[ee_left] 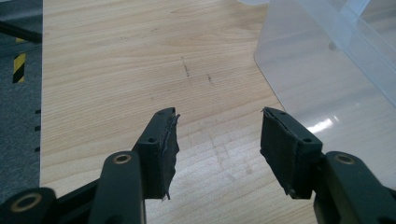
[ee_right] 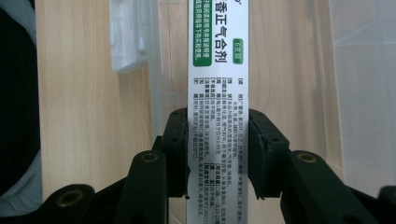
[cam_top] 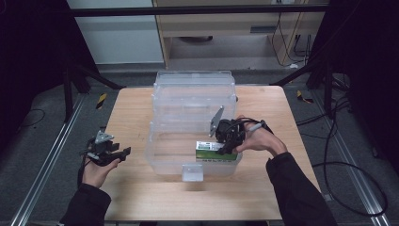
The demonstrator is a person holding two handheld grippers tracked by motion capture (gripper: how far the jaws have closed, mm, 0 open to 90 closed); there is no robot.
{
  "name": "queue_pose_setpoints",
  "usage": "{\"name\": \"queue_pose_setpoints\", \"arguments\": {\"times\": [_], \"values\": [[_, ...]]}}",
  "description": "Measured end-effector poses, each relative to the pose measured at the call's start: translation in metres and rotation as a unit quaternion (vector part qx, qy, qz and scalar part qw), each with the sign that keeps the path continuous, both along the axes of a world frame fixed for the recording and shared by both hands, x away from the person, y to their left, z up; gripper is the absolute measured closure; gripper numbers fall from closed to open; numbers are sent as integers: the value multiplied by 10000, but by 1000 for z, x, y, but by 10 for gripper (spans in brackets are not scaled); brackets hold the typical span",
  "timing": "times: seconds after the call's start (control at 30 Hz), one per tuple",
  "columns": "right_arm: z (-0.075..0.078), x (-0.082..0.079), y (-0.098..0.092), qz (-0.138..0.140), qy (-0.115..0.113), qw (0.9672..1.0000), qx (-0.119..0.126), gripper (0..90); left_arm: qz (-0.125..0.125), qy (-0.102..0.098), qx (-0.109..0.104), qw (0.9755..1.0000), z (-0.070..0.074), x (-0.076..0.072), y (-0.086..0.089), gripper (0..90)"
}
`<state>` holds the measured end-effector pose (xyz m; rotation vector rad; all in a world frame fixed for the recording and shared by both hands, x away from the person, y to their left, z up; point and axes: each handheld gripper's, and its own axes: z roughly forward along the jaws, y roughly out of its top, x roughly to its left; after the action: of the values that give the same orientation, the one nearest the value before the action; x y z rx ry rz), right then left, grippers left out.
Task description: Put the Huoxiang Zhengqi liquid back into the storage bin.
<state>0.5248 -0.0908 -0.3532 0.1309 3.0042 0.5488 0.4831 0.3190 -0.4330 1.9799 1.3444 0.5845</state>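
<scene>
Now, right gripper (cam_top: pixel 225 147) fingers clamp carton (ee_right: pixel 218 84) by bin (cam_top: pixel 162 160) front wall, left gripper (ee_left: pixel 218 140) fingers wide, empty, bare tabletop (ee_left: pixel 116 70).

Clear bin blocks the worktop's middle

Your left gripper (cam_top: pixel 123 153) has bare worktop (cam_top: pixel 131 108) toward 12 o'clock; at its 3 o'clock the clear bin (cam_top: pixel 160 155) wall bars the way. Your right gripper (cam_top: pixel 225 149) sits inside those walls, open only upward.
</scene>
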Motion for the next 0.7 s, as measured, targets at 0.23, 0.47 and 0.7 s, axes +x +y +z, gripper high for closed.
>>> {"name": "queue_pose_setpoints", "arguments": {"times": [0.23, 0.47, 0.7], "values": [[-7, 0, 3, 49, 10, 9999, -126, 636, -10, 25, 17, 10000, -1, 0, 0, 453], [-20, 1, 9, 83, 11, 9992, -391, 635, -19, 31, 42, 10000, -1, 0, 0, 453], [-30, 3, 9, 58, 86, 9990, -428, 633, -16, 36, 43, 10000, -1, 0, 0, 453]]}}
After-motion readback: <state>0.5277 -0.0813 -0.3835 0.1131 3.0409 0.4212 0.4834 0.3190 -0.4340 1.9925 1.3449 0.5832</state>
